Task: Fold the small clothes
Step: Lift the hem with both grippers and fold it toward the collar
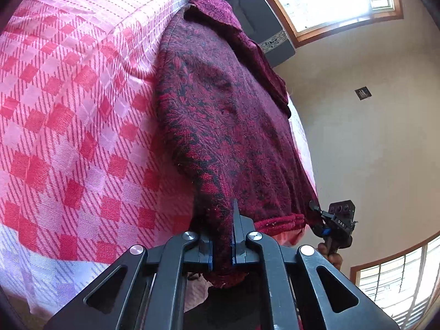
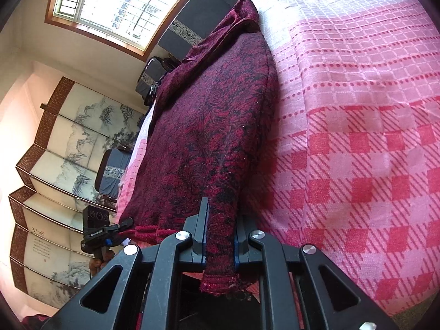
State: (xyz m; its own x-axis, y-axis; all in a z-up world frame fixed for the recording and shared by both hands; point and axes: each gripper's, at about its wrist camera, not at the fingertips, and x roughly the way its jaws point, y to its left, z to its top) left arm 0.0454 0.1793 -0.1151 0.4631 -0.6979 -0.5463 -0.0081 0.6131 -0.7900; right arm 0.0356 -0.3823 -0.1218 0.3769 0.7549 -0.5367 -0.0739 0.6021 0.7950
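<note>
A maroon knitted garment [image 1: 220,115] with a dark leaf pattern lies stretched along the pink checked bedsheet [image 1: 68,110]. My left gripper [image 1: 221,220] is shut on one bottom corner of it. My right gripper [image 2: 220,220] is shut on the other bottom corner, where the garment [image 2: 209,126] runs away toward its collar at the far end. Each gripper shows in the other's view, the right one [image 1: 320,214] at the hem's far corner and the left one [image 2: 123,227] likewise. The ribbed hem [image 1: 277,222] hangs between them.
The bedsheet [image 2: 357,137] covers the bed on the outer side of each gripper. A dark headboard [image 1: 264,22] and dark cushions [image 2: 112,173] sit beyond the garment. A painted folding screen [image 2: 55,165], windows [image 2: 115,5] and a wall [image 1: 371,137] surround the bed.
</note>
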